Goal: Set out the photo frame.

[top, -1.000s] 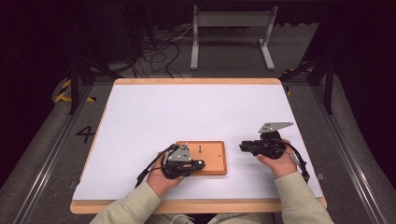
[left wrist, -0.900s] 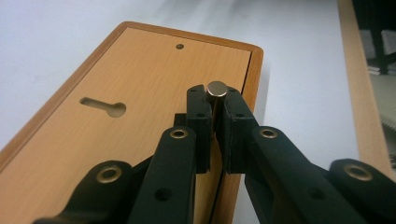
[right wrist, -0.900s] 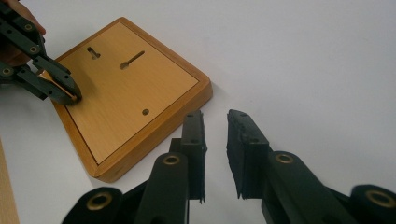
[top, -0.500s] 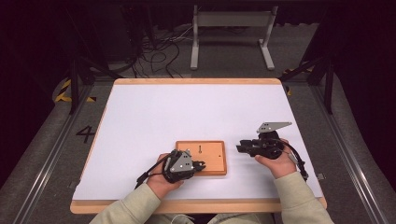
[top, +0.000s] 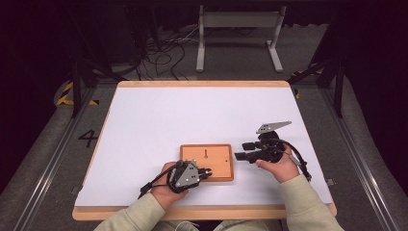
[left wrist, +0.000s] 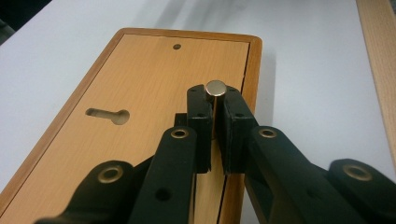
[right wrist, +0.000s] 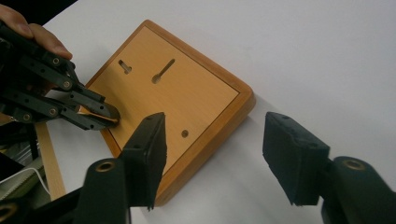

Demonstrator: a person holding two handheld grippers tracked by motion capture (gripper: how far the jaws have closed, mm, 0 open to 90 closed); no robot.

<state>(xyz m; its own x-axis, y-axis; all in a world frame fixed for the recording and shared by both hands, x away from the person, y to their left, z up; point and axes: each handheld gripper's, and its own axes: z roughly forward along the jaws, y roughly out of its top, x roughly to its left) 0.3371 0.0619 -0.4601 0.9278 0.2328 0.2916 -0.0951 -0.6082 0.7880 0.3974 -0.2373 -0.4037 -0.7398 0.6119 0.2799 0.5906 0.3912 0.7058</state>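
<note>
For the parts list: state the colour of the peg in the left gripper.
Brass-gold peg, clearest in the left gripper view.

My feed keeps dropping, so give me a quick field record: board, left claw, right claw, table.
board: wooden board flat on the white table, with a keyhole slot and small holes
left claw: left claw shut on a metal pin near the board's edge
right claw: right claw open, nothing between its jaws, which have just been opening; beside the board's right edge
</note>
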